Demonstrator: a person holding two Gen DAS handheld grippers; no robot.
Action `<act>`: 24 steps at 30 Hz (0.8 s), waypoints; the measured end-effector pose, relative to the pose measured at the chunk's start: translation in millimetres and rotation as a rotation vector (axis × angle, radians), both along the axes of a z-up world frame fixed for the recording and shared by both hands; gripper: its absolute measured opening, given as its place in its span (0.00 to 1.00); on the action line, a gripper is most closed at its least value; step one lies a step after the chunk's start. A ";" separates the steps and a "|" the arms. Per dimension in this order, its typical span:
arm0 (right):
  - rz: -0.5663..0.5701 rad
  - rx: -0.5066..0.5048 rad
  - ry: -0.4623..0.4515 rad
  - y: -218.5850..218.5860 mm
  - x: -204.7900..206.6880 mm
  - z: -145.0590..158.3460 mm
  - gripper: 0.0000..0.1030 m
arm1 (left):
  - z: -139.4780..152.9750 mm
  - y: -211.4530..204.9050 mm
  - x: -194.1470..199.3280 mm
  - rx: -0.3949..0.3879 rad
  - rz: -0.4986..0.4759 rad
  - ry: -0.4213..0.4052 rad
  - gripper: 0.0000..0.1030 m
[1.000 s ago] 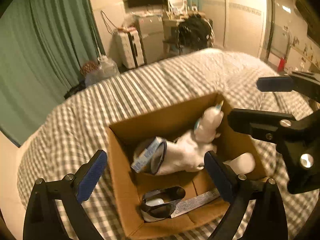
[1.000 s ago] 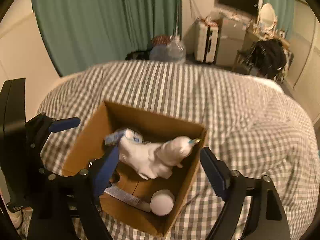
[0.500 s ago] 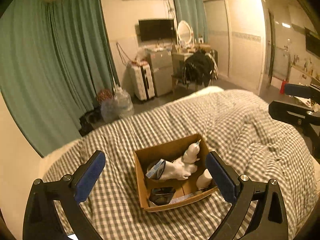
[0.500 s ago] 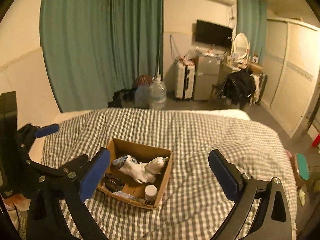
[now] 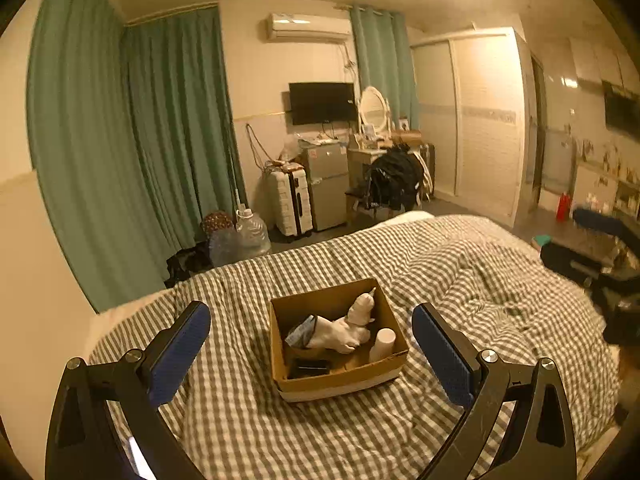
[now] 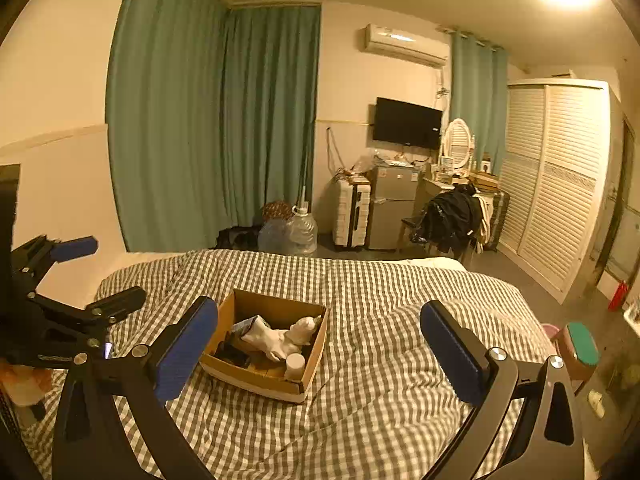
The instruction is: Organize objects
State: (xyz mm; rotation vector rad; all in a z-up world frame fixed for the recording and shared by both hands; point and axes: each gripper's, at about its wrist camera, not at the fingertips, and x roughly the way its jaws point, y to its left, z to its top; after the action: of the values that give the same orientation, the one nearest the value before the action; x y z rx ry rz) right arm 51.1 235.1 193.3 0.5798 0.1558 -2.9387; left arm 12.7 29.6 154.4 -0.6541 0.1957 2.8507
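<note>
An open cardboard box (image 5: 344, 378) sits on the checked duvet. In it lie a white plush toy (image 5: 340, 330), a white jar (image 5: 384, 340), a blue-and-white packet (image 5: 300, 330) and a flat black item (image 5: 308, 368). My left gripper (image 5: 310, 314) is open and empty, well back from the box and above it. The right gripper (image 6: 320, 310) hangs just as far back; its jaws are opening, with nothing between them. From the right wrist view the box (image 6: 256, 384) lies low and left, with the toy (image 6: 276, 338) inside. Each gripper shows in the other's view: the right gripper (image 5: 576, 236), the left gripper (image 6: 100, 274).
The duvet (image 6: 400, 320) covers the whole bed. Beyond the bed are green curtains (image 5: 160, 160), water jugs (image 5: 252, 236), a white suitcase (image 5: 290, 204), a small fridge (image 5: 326, 184) and a chair heaped with black clothes (image 5: 394, 178). A green-topped stool (image 6: 580, 344) stands at the bed's right.
Both grippers have drawn back and up from the box, which now looks small and far. The right gripper's jaws have spread wider. The box's contents have not moved.
</note>
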 end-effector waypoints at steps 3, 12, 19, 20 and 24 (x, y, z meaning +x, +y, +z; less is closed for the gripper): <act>-0.021 -0.047 0.035 3.4 10.9 -22.6 0.99 | -16.4 -4.0 11.0 0.037 0.042 0.033 1.00; -0.087 -0.020 0.149 3.6 10.5 -93.3 0.99 | -81.4 4.1 24.7 0.099 0.135 0.095 1.00; -0.119 -0.022 0.136 3.2 -3.3 -144.6 0.99 | -119.1 8.3 11.0 0.059 0.168 0.046 1.00; -0.122 -0.021 0.133 3.1 -5.4 -150.3 0.99 | -122.4 7.6 9.3 0.054 0.174 0.045 1.00; -0.128 -0.023 0.101 5.3 -15.0 -161.7 0.99 | -131.1 2.2 4.6 0.067 0.196 0.024 1.00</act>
State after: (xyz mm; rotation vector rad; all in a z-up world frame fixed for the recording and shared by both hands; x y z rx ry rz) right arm 36.1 240.4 31.6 0.4549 0.0987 -3.0908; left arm 17.3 31.9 23.3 -0.6592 0.0407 3.0376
